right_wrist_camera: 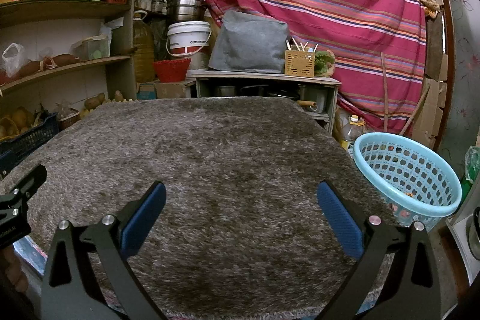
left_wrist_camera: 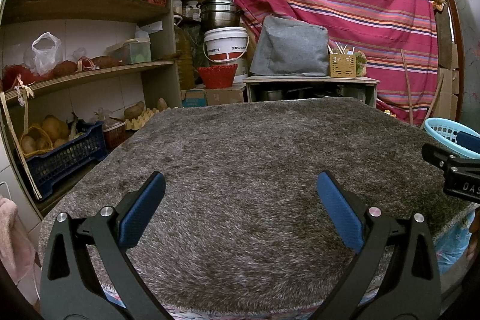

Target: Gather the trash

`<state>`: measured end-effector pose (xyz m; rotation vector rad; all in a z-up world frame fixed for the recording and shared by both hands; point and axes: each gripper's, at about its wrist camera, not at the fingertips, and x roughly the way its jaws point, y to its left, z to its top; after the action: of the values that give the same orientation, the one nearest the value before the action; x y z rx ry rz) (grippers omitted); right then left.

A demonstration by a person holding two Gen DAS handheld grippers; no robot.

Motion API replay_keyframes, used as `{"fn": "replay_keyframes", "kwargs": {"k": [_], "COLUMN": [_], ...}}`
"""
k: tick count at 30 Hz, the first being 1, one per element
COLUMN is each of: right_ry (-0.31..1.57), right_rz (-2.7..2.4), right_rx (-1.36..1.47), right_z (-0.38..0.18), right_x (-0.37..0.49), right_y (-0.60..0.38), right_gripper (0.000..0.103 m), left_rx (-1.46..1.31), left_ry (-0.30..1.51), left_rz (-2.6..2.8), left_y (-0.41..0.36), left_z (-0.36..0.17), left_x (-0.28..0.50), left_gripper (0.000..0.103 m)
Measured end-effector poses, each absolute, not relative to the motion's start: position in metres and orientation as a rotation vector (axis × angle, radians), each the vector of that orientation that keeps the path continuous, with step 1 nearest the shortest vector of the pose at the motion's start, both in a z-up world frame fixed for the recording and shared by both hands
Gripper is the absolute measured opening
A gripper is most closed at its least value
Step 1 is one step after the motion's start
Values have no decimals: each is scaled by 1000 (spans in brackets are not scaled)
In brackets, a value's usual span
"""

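A light blue perforated basket (right_wrist_camera: pixel 414 179) stands at the right edge of the grey shaggy mat (right_wrist_camera: pixel 216 158); small coloured scraps lie inside it. Its rim also shows in the left wrist view (left_wrist_camera: pixel 444 137). My left gripper (left_wrist_camera: pixel 240 185) is open and empty over the near part of the mat (left_wrist_camera: pixel 240 158). My right gripper (right_wrist_camera: pixel 241 194) is open and empty over the near part of the mat, left of the basket. No loose trash shows on the mat. The right gripper's body shows at the right edge of the left wrist view (left_wrist_camera: pixel 456 170).
Wooden shelves (left_wrist_camera: pixel 87 71) with bags, potatoes and a blue crate (left_wrist_camera: pixel 63 158) stand at the left. Behind the mat are a low cabinet (right_wrist_camera: pixel 264 89) with a grey cover, a white bucket (right_wrist_camera: pixel 189 38), a red basket and a striped red cloth (right_wrist_camera: pixel 330 5).
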<state>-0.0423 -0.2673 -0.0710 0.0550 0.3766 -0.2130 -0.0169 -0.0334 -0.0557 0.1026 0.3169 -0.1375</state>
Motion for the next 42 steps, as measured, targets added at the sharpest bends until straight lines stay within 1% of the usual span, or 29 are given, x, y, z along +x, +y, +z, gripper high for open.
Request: {"fn": "replay_keyframes", "kwargs": {"k": [42], "right_ry": [380], "right_rz": [-212], "right_rx": [51], "right_z": [-73], "right_x": [-44], "right_y": [-270], "right_gripper": [99], "left_rx": [102], "left_ry": [303], "left_rz": [-130], "left_y": [-32], "left_z": [-53], "left_x": [-17], "left_gripper": [98]}}
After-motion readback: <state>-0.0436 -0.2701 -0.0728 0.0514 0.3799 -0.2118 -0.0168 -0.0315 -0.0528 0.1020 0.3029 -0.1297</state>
